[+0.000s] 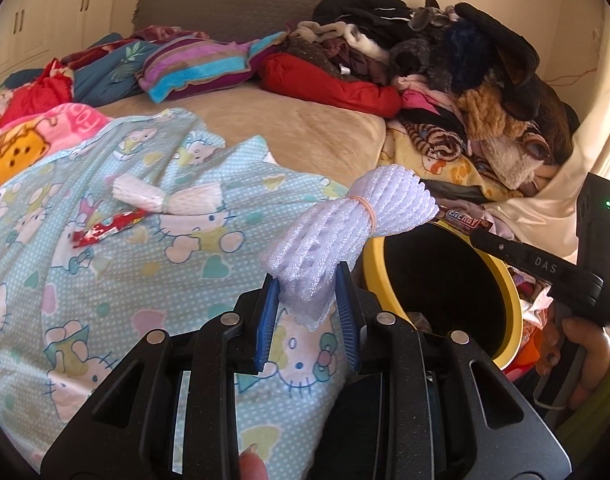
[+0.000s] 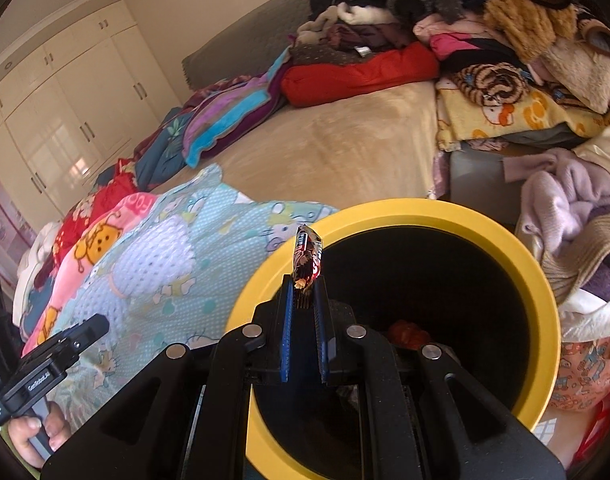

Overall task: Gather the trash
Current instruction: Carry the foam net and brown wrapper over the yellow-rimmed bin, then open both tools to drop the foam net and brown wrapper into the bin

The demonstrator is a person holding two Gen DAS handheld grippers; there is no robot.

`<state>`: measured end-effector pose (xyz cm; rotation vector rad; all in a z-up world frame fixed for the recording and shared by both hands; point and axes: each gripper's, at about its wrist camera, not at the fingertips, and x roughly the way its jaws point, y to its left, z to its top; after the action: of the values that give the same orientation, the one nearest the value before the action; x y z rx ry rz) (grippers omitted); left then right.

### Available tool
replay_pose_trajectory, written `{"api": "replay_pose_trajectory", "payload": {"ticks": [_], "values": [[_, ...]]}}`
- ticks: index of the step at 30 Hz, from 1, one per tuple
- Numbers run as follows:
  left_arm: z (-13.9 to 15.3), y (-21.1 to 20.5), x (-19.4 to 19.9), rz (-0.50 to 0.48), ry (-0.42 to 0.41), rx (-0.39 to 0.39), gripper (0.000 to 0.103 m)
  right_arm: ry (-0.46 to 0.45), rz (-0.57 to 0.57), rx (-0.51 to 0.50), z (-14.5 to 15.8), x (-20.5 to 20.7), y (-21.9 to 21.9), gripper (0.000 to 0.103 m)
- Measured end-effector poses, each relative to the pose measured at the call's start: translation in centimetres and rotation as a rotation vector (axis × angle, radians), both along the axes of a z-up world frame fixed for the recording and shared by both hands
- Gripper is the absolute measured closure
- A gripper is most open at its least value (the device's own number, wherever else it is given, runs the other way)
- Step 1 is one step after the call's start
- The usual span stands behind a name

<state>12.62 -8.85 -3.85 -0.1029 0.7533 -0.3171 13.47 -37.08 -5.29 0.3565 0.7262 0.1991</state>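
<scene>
Sunlit bedroom: cluttered bed (image 1: 305, 128), cream wardrobes (image 2: 65, 112)

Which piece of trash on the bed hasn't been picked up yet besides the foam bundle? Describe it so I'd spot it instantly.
Start at the pale blue cartoon-cat blanket covering the near bed. On it lies a white foam net bundle tied at its middle; just below-left of it sits a flat, crinkled red foil wrapper, the only shiny red scrap there.

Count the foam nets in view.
2. One foam net is clamped in the left gripper beside the bin; the other lies on the blue blanket. More may hide under the bedding.
</scene>
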Motion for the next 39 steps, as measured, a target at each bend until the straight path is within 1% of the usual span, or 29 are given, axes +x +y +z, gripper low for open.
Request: {"api": "replay_pose_trajectory", "payload": {"ticks": [14,23,28,39], "values": [[0.1,-3.6,-0.2,-0.081,-0.008,0.057,0.081,0.022,-0.088,0.024,-0.8,-0.5,-3.8,0.093],[-0.3,-7.0,-0.4,-0.158,-0.012,0.127,0.081,0.015,-0.125,0.040,-0.5,-0.9,-5.9,0.093],[-0.8,-8.9,-0.4,-0.198,0.002,0.163,0.081,0.013,-0.143,0.050,-0.4,-1.0,-7.0,0.093],[-2.3,-12.5,-0.7,-0.287,0.030,0.218,0.080,-0.004,-0.129,0.061,0.0,-1.2,-8.0,0.091]]}}
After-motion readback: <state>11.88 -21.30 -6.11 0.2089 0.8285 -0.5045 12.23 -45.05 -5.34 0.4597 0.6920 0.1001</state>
